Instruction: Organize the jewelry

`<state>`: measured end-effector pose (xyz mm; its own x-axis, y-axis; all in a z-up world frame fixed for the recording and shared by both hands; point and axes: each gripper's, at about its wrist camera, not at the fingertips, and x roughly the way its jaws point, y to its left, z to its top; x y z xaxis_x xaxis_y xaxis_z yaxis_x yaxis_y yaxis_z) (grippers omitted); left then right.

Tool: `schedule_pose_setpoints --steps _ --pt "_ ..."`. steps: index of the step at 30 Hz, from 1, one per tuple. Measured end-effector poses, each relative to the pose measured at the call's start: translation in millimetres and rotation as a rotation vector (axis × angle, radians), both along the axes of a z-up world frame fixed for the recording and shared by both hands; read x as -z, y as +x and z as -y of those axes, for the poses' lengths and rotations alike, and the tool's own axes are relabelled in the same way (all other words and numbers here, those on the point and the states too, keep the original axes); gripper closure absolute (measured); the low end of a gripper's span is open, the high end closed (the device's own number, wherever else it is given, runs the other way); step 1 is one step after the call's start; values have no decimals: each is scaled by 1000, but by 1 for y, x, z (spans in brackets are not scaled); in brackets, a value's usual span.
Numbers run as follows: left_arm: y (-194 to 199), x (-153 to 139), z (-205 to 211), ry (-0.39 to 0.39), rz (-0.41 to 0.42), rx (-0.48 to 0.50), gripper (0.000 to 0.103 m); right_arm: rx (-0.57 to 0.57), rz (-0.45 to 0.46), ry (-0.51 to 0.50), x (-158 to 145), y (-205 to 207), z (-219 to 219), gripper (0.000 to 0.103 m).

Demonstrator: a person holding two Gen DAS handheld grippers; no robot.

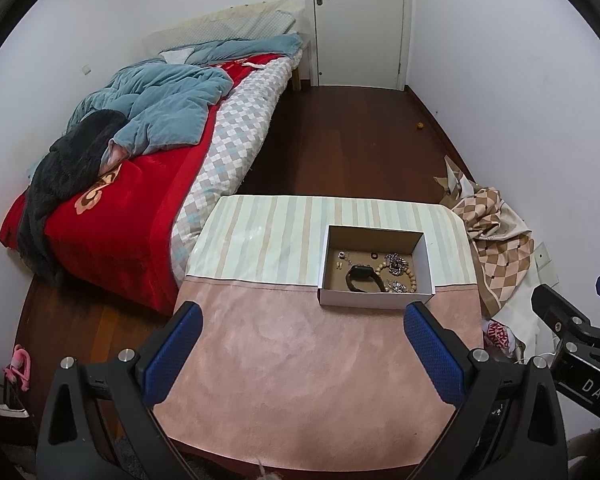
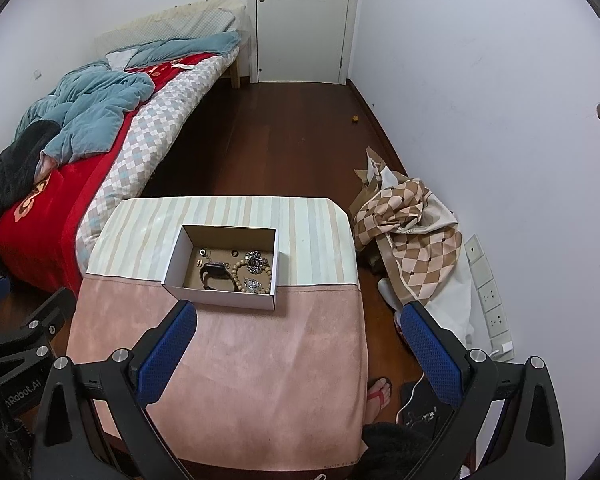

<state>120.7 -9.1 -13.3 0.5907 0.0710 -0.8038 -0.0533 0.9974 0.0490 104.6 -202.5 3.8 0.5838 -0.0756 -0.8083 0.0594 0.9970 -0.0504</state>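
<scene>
An open white cardboard box (image 1: pixel 374 299) stands on the table (image 1: pixel 284 360), on the line between the pink cloth and the striped cloth. It also shows in the right wrist view (image 2: pixel 220 298). Inside lie a black watch band (image 1: pixel 363 278), a wooden bead bracelet (image 1: pixel 410 276), silver chain pieces (image 1: pixel 396 262) and small rings and earrings (image 1: pixel 342 256). My left gripper (image 1: pixel 302 312) is open and empty, held above the pink cloth just short of the box. My right gripper (image 2: pixel 298 312) is open and empty, above the table's right edge, near the box.
A bed (image 1: pixel 140 152) with red and blue blankets stands left of the table. Dark wood floor (image 1: pixel 340 140) runs to a white door (image 1: pixel 360 20). A checkered cloth heap (image 2: pixel 412 236) lies on the floor at the right wall. A foot in a sandal (image 2: pixel 380 394) stands beside the table.
</scene>
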Motion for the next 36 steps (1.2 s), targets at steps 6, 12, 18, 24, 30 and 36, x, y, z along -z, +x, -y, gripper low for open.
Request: schedule_pose_setpoints --steps 6,12,18,24,30,36 --pt "-2 2 -1 10 5 -1 0 3 1 -2 0 0 0 0" --pt "-3 2 0 17 10 -1 0 2 -2 1 2 -2 -2 0" --pt "-4 0 3 19 12 2 0 6 -9 2 6 -6 -2 0" --pt "-4 0 5 18 12 2 0 5 -10 2 7 -5 1 0" --pt "-5 -2 7 17 12 3 0 5 -10 2 6 -5 1 0" --pt "-5 -2 8 17 12 4 0 6 -10 3 7 -5 1 0"
